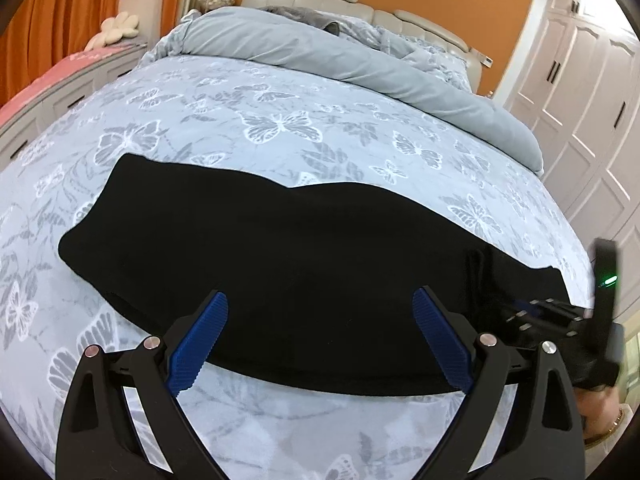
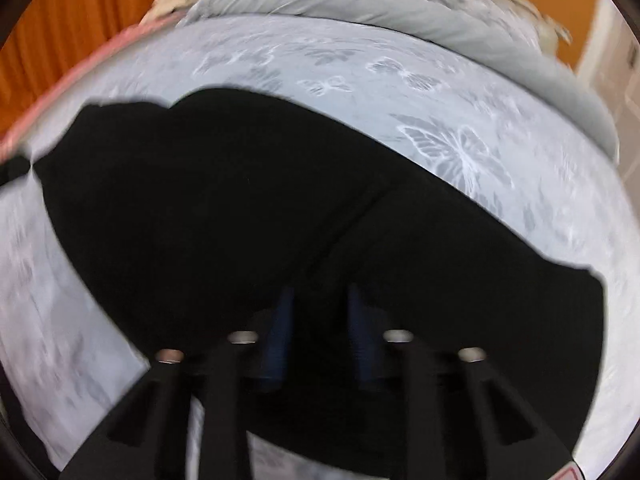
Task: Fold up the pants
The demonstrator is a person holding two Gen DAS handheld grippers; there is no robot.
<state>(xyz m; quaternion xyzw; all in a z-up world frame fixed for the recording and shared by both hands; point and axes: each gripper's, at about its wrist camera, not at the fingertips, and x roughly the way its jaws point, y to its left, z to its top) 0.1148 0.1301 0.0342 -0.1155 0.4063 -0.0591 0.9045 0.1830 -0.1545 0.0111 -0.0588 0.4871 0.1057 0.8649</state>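
The black pants (image 1: 288,264) lie flat in a long folded strip across the bed. My left gripper (image 1: 320,308) is open, its blue pads (image 1: 200,344) spread wide just above the near edge of the pants, holding nothing. In the right wrist view, which is blurred by motion, the pants (image 2: 240,208) fill the middle. My right gripper (image 2: 320,300) hovers over them with its blue pads (image 2: 280,332) a small gap apart and no cloth seen between them. The right gripper's body also shows in the left wrist view (image 1: 560,320) at the right end of the pants.
The bed has a light blue butterfly-print cover (image 1: 280,128). A rolled grey duvet (image 1: 360,64) lies at the head end. White wardrobe doors (image 1: 592,92) stand to the right. A grey drawer unit with a pink top (image 1: 52,92) and orange curtains (image 1: 60,12) are on the left.
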